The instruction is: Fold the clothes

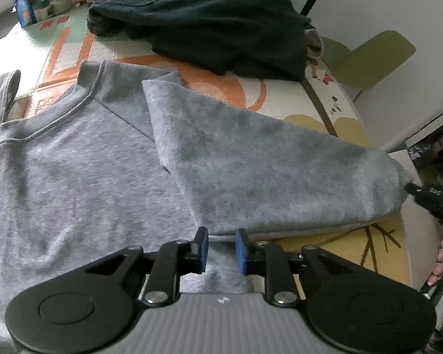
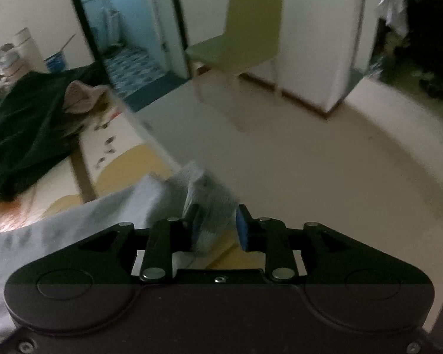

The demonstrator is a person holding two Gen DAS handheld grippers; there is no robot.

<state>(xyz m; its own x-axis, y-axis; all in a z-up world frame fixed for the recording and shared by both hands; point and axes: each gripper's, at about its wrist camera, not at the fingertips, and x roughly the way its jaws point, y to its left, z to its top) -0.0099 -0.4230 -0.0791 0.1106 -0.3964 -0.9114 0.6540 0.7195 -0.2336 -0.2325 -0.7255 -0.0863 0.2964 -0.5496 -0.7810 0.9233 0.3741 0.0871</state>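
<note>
Item: grey sweatshirt (image 1: 82, 171), lying flat on the worktop (image 1: 378, 244), neckline towards the far side. Its right-hand sleeve (image 1: 251, 171) is folded across so that its cut end rests near the collar; the cuff (image 2: 205, 203) reaches the worktop's right edge.

Left gripper (image 1: 221, 250): we hold it just above the sweatshirt's body, at the sleeve's lower edge. Jaws stand narrowly apart, nothing between them.

Right gripper (image 2: 217, 227): at the worktop's right edge, the ribbed cuff lying between its pads. A clear gap shows beside the right pad, so we judge the grip let go or nearly so. No earlier frame is given.

Step in hand, as we judge it: laying the sleeve in across the body. To do it well, we let the cuff drop fully on the cloth, not over the edge, then smooth the sleeve so its lower edge runs parallel to the side seam. The left gripper is well placed to pin the fold while the right withdraws.

Edges and room:
- The cuff sits at the brink; a loose release may let it slide to the floor (image 2: 310, 147).
- A dark garment pile (image 1: 209, 20) occupies the far worktop, near the collar; jars and boxes (image 1: 38, 3) stand beyond it at the far left corner. Little room to push forward.
- Open floor lies to the right; a green chair (image 2: 248, 29) stands well apart.
- Patterned cloth lies bare between sleeve and near edge.
</note>
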